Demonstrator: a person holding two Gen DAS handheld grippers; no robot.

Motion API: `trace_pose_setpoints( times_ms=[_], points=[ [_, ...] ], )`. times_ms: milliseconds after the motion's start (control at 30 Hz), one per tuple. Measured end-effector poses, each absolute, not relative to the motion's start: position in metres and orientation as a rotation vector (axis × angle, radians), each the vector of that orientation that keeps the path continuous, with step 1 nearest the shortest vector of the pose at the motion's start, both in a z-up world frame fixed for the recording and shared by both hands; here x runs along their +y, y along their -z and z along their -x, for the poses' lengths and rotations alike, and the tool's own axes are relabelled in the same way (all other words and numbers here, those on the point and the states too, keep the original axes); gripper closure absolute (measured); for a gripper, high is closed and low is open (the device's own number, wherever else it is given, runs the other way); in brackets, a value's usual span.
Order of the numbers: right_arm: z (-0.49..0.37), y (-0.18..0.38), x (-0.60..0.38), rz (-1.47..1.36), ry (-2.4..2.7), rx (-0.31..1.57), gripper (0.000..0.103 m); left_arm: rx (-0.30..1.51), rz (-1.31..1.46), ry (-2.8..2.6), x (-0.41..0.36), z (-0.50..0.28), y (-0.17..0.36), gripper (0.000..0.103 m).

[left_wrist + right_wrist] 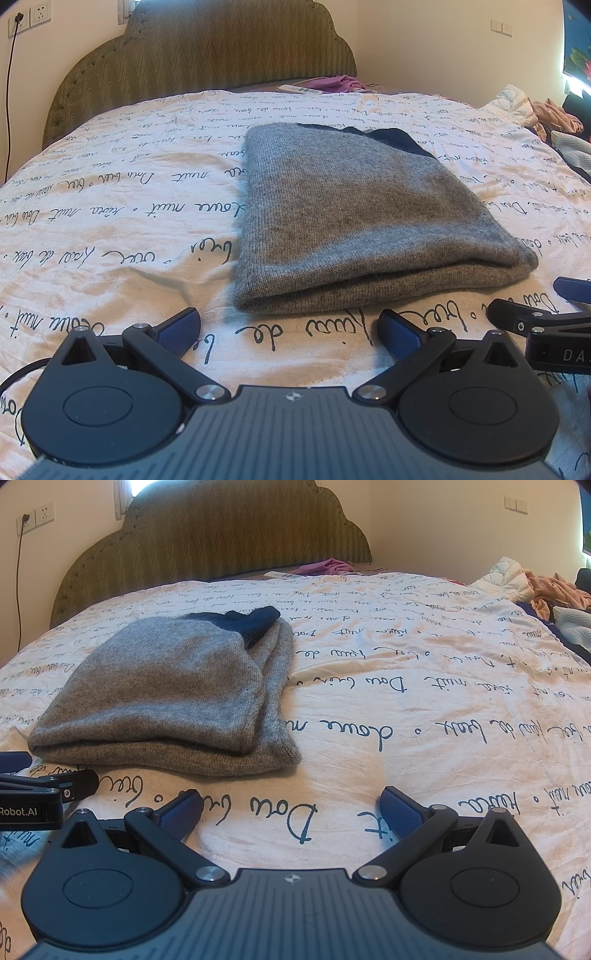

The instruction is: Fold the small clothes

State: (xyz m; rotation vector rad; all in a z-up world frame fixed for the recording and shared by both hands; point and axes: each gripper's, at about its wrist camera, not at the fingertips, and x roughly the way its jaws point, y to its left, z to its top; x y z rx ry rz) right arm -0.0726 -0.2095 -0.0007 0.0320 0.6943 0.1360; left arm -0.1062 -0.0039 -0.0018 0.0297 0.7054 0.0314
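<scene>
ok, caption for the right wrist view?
Open right gripper hovers over the bedsheet, folded grey knit garment ahead-left.

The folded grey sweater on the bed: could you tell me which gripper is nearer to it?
Left. The left gripper sits open directly before the grey sweater, facing its near fold. The right gripper, also open, sits off to its right, over bare bedspread.

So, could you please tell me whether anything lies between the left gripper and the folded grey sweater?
Nothing visible does: only bare printed bedsheet separates the open left gripper from the grey sweater; the right gripper sits off to the side.
</scene>
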Motion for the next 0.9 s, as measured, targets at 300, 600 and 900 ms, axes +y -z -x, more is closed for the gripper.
trace_pose_setpoints(
  times_ms=[300, 600, 900],
  points=[
    [0.0730, 0.0008, -0.2105, -0.033, -0.138, 0.693, 0.000, 0.705, -0.028, -0.029, -0.0031, 0.1055, 0.0022, 0.000],
    [0.0732, 0.0007, -0.2107, -0.034, -0.138, 0.692, 0.000, 0.705, -0.029, -0.030, -0.0036, 0.1062, 0.0020, 0.000],
    [0.0744, -0.0016, -0.2115, -0.035, -0.142, 0.693, 0.000, 0.717, -0.033, -0.004, -0.0025, 0.1095, -0.0029, 0.000]
  ],
)
